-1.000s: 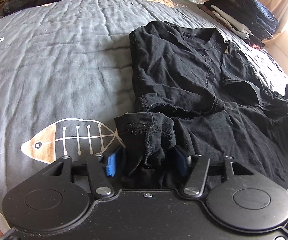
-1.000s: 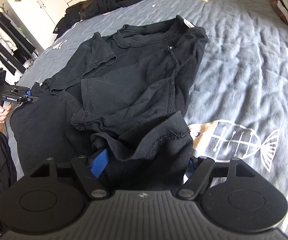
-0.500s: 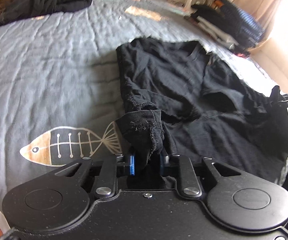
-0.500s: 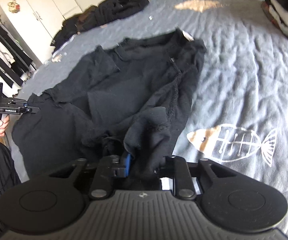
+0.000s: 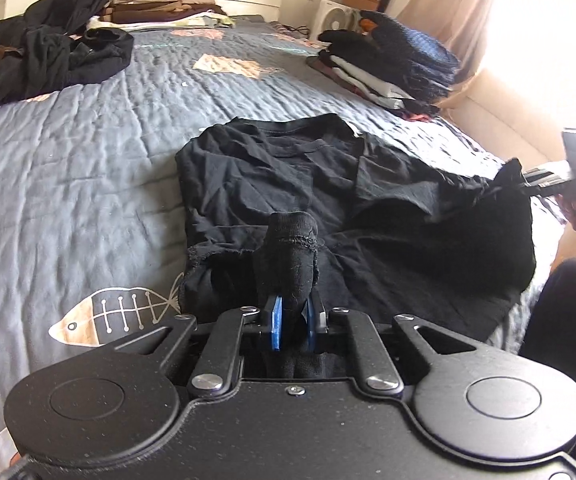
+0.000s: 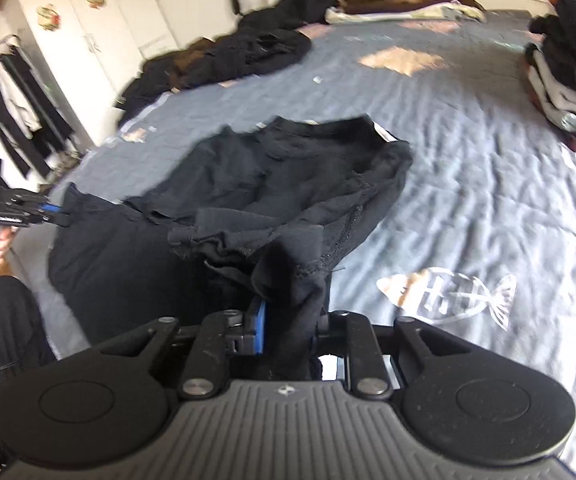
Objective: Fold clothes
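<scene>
Shirt (image 5: 288, 184), black, lies on bed (image 5: 88, 168), collar far, hem corners lifted. Left gripper (image 5: 293, 322) pinches one bunched corner; right gripper (image 6: 286, 330) pinches the other. Folded stack (image 5: 388, 64) beyond shirt, loose pile (image 5: 48, 56) beyond too.

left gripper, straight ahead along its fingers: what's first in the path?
The left gripper is shut on a bunched bottom corner of the black T-shirt. Straight on, it would likely run into the shirt's folded body and collar on the quilt; depth is unclear.
</scene>
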`<state>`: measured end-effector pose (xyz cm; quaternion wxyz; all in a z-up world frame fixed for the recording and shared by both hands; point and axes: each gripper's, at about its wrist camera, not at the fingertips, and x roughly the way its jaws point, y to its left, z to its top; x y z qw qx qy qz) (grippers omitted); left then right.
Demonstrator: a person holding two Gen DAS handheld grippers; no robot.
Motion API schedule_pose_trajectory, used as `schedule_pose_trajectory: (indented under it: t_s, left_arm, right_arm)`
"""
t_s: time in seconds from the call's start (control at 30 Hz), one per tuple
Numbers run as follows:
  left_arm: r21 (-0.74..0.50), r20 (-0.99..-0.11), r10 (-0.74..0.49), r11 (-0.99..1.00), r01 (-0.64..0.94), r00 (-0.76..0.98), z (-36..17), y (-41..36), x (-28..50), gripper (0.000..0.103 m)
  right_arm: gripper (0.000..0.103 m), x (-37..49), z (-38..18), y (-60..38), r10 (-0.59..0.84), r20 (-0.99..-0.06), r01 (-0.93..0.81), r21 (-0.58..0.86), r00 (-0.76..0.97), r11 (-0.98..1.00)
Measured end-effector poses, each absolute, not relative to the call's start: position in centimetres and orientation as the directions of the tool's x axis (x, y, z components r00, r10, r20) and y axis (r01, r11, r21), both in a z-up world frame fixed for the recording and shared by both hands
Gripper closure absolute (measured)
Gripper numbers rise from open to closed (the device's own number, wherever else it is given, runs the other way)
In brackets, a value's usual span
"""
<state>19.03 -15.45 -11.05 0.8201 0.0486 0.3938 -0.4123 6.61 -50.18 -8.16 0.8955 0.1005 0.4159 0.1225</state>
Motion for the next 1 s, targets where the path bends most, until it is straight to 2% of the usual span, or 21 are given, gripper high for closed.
schedule_pose_trajectory:
  t_s: [0.1,0.13,0.17,0.2,0.23,0.27,0.4,0.5,0.6,0.67,0.7,0.73,1.0]
  left_arm:
    - [-0.226,-0.716,-0.604,0.675,0.702,0.351,-12.4,-16.5,19.8,0.087]
    - [-0.219,-0.724,-0.595,0.677,0.702,0.348,-12.6,-16.7,19.9,0.080]
    - [-0.213,-0.731,-0.588,0.679,0.703,0.347,-12.9,-17.0,20.0,0.067]
    - [-0.206,-0.732,-0.586,0.677,0.707,0.347,-13.0,-17.3,20.1,0.060]
    - [-0.197,-0.730,-0.586,0.672,0.714,0.351,-13.1,-17.6,20.1,0.049]
    - [-0.187,-0.728,-0.587,0.667,0.721,0.354,-13.1,-17.9,20.1,0.046]
    - [-0.168,-0.738,-0.579,0.654,0.737,0.346,-13.7,-19.1,20.2,0.046]
    - [-0.124,-0.779,-0.506,0.702,0.701,0.369,-14.7,-19.7,21.2,0.046]
    - [-0.151,-0.788,-0.498,0.725,0.672,0.361,-15.3,-19.5,22.0,0.053]
    - [-0.201,-0.779,-0.533,0.711,0.674,0.330,-15.5,-19.1,22.2,0.089]
    - [-0.231,-0.771,-0.556,0.697,0.679,0.309,-15.5,-18.9,22.1,0.089]
    - [-0.250,-0.756,-0.585,0.671,0.699,0.292,-15.3,-18.8,21.8,0.093]
    - [-0.321,-0.633,-0.732,0.543,0.776,0.250,-11.1,-16.4,17.7,0.095]
  right_arm:
    - [0.062,7.3,-9.3,-50.1,0.317,-0.744,-0.139,0.294,0.588,0.946]
    - [0.055,7.4,-9.6,-49.9,0.316,-0.751,-0.141,0.289,0.580,0.947]
    - [0.053,7.3,-9.6,-49.7,0.316,-0.750,-0.147,0.285,0.582,0.947]
    - [0.051,7.1,-9.5,-49.5,0.318,-0.744,-0.153,0.284,0.588,0.947]
    - [0.050,6.9,-9.5,-49.3,0.320,-0.738,-0.159,0.282,0.594,0.946]
    - [0.050,6.7,-9.4,-49.1,0.322,-0.733,-0.165,0.281,0.600,0.945]
    - [0.050,6.2,-9.2,-48.6,0.317,-0.722,-0.176,0.267,0.614,0.948]
    - [0.050,6.7,-9.6,-48.6,0.287,-0.737,-0.154,0.245,0.611,0.957]
    - [0.053,7.6,-10.5,-49.0,0.270,-0.748,-0.115,0.253,0.606,0.960]
    - [0.068,7.8,-10.8,-49.2,0.267,-0.747,-0.108,0.256,0.609,0.961]
    - [0.080,7.5,-10.5,-49.1,0.267,-0.740,-0.115,0.251,0.617,0.961]
    - [0.083,7.2,-10.2,-49.0,0.267,-0.734,-0.122,0.246,0.625,0.962]
    - [0.093,2.8,-6.8,-48.3,0.285,-0.659,-0.210,0.192,0.696,0.959]
